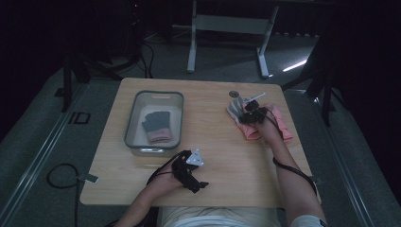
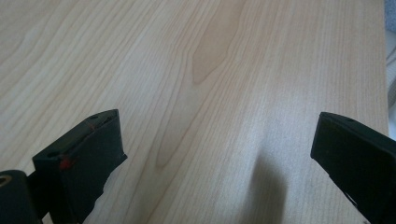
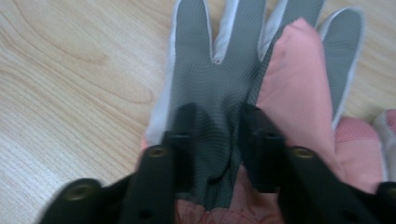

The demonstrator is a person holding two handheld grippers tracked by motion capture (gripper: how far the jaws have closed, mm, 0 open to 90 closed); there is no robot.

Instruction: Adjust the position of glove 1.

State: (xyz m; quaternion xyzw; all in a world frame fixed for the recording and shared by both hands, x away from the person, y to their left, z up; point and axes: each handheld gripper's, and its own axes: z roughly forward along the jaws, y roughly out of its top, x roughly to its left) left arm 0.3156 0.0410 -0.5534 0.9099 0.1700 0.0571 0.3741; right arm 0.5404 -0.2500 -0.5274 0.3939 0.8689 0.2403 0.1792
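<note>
A glove with a grey palm and white edges (image 3: 210, 70) lies flat on the wooden table (image 1: 227, 156), partly across a pink glove (image 3: 299, 84). My right gripper (image 3: 217, 116) is shut on the grey glove, with a fold of palm fabric pinched between its jaws. From above, the right gripper (image 1: 247, 112) sits over the grey glove (image 1: 233, 111) and the pink glove (image 1: 285, 126) at the table's right side. My left gripper (image 1: 195, 182) rests low near the front edge. The left gripper (image 2: 217, 123) stands open over bare wood.
A grey plastic bin (image 1: 130, 123) stands at the table's left, holding a dark glove with a pink cuff (image 1: 157, 125). A small grey cylinder (image 1: 235, 97) and a thin white stick (image 1: 256, 98) sit just beyond the gloves. Table legs and cables lie on the floor around.
</note>
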